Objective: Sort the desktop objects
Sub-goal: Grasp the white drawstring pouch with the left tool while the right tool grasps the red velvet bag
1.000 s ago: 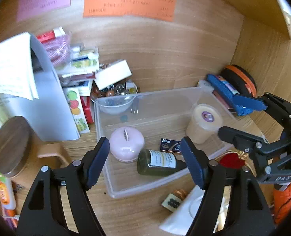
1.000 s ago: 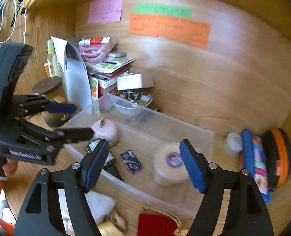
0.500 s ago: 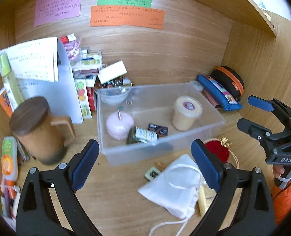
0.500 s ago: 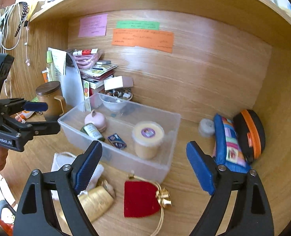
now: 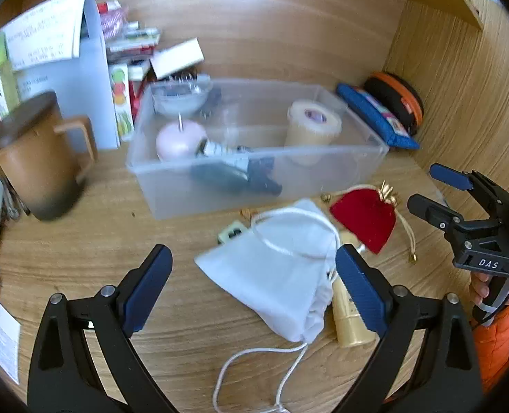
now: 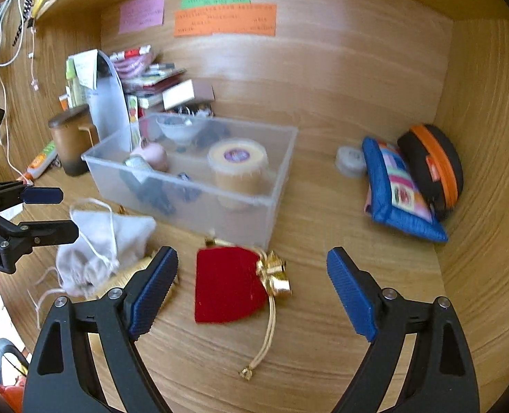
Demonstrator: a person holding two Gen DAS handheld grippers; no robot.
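A clear plastic bin (image 5: pixel 323 175) (image 6: pixel 275 179) on the wooden desk holds a pink round candle (image 5: pixel 180 139), a dark bottle (image 5: pixel 227 173), a cream jar (image 5: pixel 311 127) (image 6: pixel 237 168) and a small glass bowl (image 5: pixel 180 98). In front of it lie a white drawstring bag (image 5: pixel 278 275) (image 6: pixel 99 244), a red velvet pouch (image 5: pixel 364 216) (image 6: pixel 227 282) with gold ties, and a gold tube (image 5: pixel 349 316). My left gripper (image 5: pixel 254 289) is open, just above the white bag. My right gripper (image 6: pixel 252 292) is open around the red pouch, above it.
A brown lidded mug (image 5: pixel 37 158) stands left of the bin. Books and boxes (image 5: pixel 130 55) are stacked at the back left. A blue pouch (image 6: pixel 399 192) and a black-orange case (image 6: pixel 433 168) lean at the right wall. A small white tape roll (image 6: pixel 349 160) lies nearby.
Both grippers have pulled back from the bin and dropped lower toward the desk front. The white bag and red pouch now lie between their fingers. Both stay open.
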